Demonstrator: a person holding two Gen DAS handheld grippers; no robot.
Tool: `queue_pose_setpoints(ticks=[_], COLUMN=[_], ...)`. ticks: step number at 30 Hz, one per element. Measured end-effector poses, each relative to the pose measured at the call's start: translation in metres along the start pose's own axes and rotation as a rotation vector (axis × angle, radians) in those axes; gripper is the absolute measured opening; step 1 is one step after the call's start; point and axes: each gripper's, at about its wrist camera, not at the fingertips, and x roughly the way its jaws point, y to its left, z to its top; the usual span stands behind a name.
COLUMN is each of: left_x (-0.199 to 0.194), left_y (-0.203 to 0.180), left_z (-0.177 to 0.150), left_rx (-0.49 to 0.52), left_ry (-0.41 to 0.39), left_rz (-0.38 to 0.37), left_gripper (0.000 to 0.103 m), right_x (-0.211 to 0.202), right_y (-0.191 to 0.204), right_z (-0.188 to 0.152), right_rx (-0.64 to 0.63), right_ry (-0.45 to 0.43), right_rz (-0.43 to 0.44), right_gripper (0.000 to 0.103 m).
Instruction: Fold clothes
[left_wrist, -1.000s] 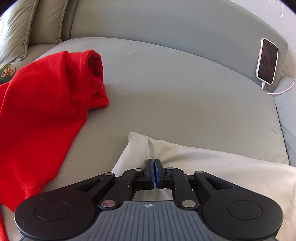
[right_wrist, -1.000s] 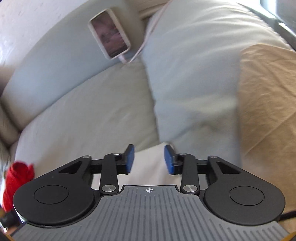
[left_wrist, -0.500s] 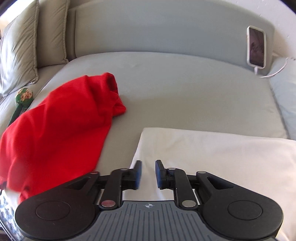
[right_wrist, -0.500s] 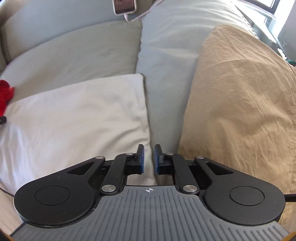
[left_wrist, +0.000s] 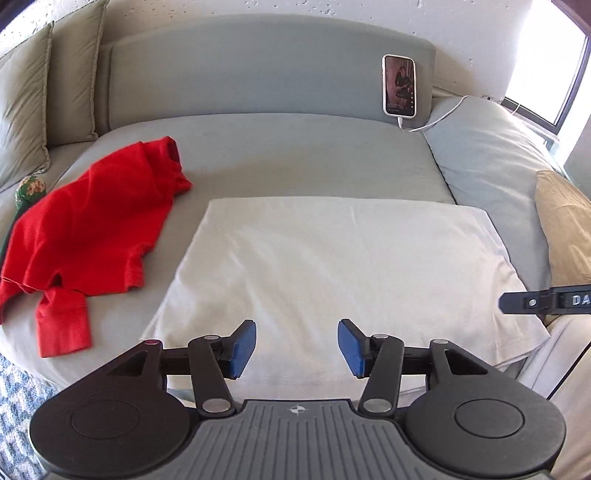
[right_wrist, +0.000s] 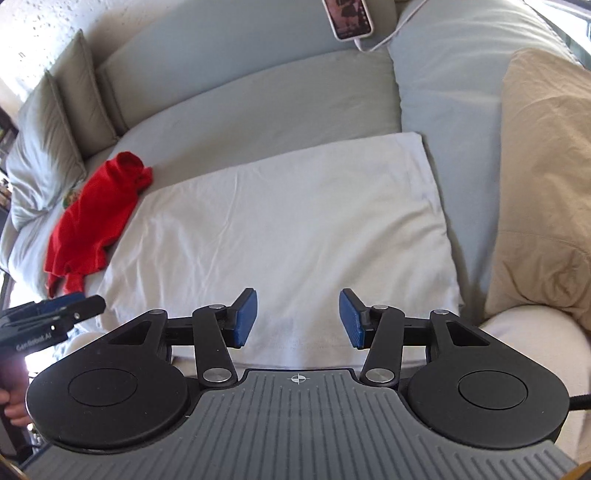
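A white garment (left_wrist: 332, 273) lies flat as a folded rectangle on the grey-green sofa seat (left_wrist: 295, 155); it also shows in the right wrist view (right_wrist: 288, 229). A crumpled red garment (left_wrist: 92, 225) lies to its left, also seen in the right wrist view (right_wrist: 92, 221). My left gripper (left_wrist: 296, 347) is open and empty above the white garment's near edge. My right gripper (right_wrist: 297, 319) is open and empty above the same near edge, further right. Its tip shows at the right edge of the left wrist view (left_wrist: 546, 302).
A phone (left_wrist: 399, 85) on a white cable leans against the sofa back. Grey cushions (left_wrist: 40, 96) stand at the left. A tan pillow (right_wrist: 543, 184) and a pale grey pillow (left_wrist: 491, 158) lie to the right. A patterned rug (left_wrist: 18, 410) is at lower left.
Both grippers have let go of the white garment, opened wide and pulled back. The garment now lies flat and folded on the seat.
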Motion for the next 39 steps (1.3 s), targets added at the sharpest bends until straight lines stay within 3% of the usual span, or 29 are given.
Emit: queue_pose_setpoints(ticks=[2, 4, 7, 9, 13, 15, 20, 29, 34, 39], left_x=[0.014, 0.027, 0.037, 0.032, 0.024, 0.017, -0.003, -0.047, -0.065, -0.082], left_y=[-0.016, -0.034, -0.047, -0.050, -0.038, -0.039, -0.051, -0.068, -0.074, -0.075], left_z=[-0.008, -0.016, -0.033, -0.043, -0.057, -0.065, -0.072, -0.086, -0.098, -0.083], left_rx=[0.010, 0.086, 0.147, 0.184, 0.119, 0.110, 0.122, 0.155, 0.176, 0.199], left_ry=[-0.046, -0.060, 0.046, 0.083, 0.232, 0.214, 0.130, -0.023, -0.039, -0.067], left_rz=[0.014, 0.029, 0.058, 0.062, -0.010, -0.008, -0.013, -0.013, -0.012, 0.008], left_gripper=[0.045, 0.044, 0.044, 0.044, 0.043, 0.043, 0.044, 0.047, 0.049, 0.053], right_x=[0.027, 0.045, 0.053, 0.047, 0.040, 0.030, 0.008, -0.012, -0.029, -0.046], right_y=[0.003, 0.007, 0.013, 0.013, -0.016, -0.028, -0.024, -0.017, -0.016, -0.019], right_z=[-0.004, -0.009, -0.019, -0.028, -0.054, -0.069, -0.082, -0.106, -0.117, -0.123], right_rx=[-0.012, -0.058, -0.145, -0.182, -0.028, 0.049, 0.105, 0.109, 0.115, 0.128], right_ry=[0.005, -0.005, 0.021, 0.083, 0.282, 0.288, 0.200, 0.155, 0.102, 0.066], right_rz=[-0.031, -0.048, -0.103, -0.124, -0.117, -0.050, 0.067, 0.148, 0.186, 0.217], right_gripper=[0.048, 0.044, 0.045, 0.047, 0.046, 0.045, 0.049, 0.049, 0.049, 0.053])
